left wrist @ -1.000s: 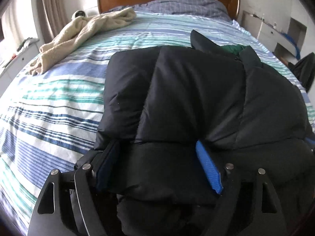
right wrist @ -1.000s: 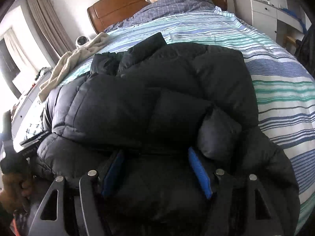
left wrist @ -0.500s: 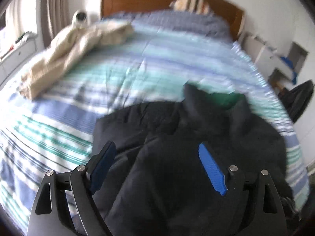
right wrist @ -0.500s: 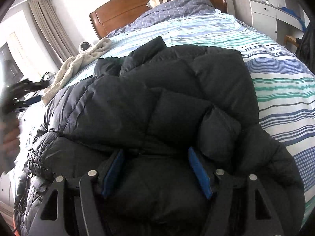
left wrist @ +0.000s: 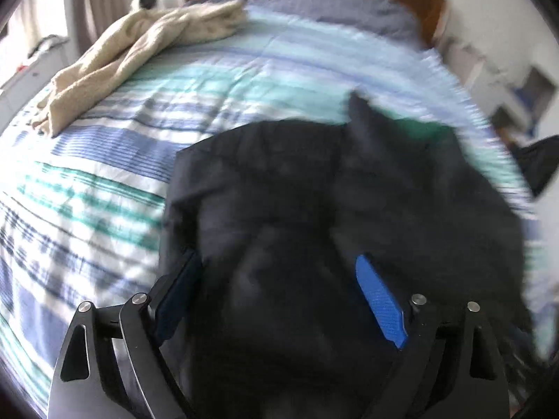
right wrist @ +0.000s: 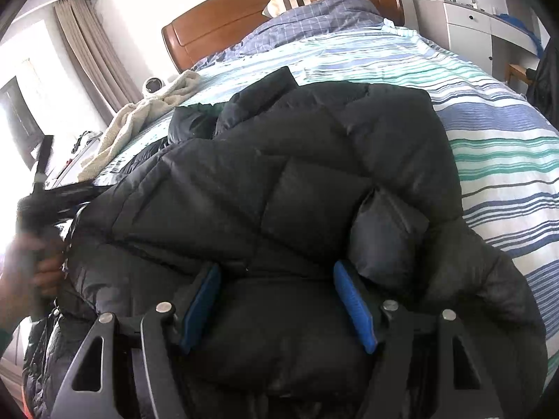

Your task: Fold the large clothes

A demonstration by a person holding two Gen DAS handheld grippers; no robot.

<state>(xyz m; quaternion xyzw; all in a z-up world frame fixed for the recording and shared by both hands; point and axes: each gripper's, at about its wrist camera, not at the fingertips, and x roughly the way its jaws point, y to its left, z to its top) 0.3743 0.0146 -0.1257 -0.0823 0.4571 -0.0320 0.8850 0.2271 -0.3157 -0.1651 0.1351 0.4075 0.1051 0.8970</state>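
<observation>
A black puffer jacket [left wrist: 332,202] lies folded over on the striped bed [left wrist: 104,181]; it fills the right wrist view [right wrist: 279,181] too. My left gripper [left wrist: 279,296] is open, its blue pads [left wrist: 379,305] wide apart with jacket fabric bulging between them; the view is blurred. My right gripper [right wrist: 277,300] is open, its pads [right wrist: 354,305] spread over the jacket's near edge, fabric between them. The person's hand and the left gripper [right wrist: 35,209] show at the left edge of the right wrist view.
A beige towel [left wrist: 139,49] lies at the bed's far left. A wooden headboard [right wrist: 279,10] and pillows [right wrist: 314,10] are at the far end. A white cabinet [right wrist: 471,31] stands right of the bed. Bare striped cover lies to the jacket's left and right.
The left gripper lifted away from the jacket half a second ago and has come back down onto it, moving fast. The right gripper stays in place on the jacket.
</observation>
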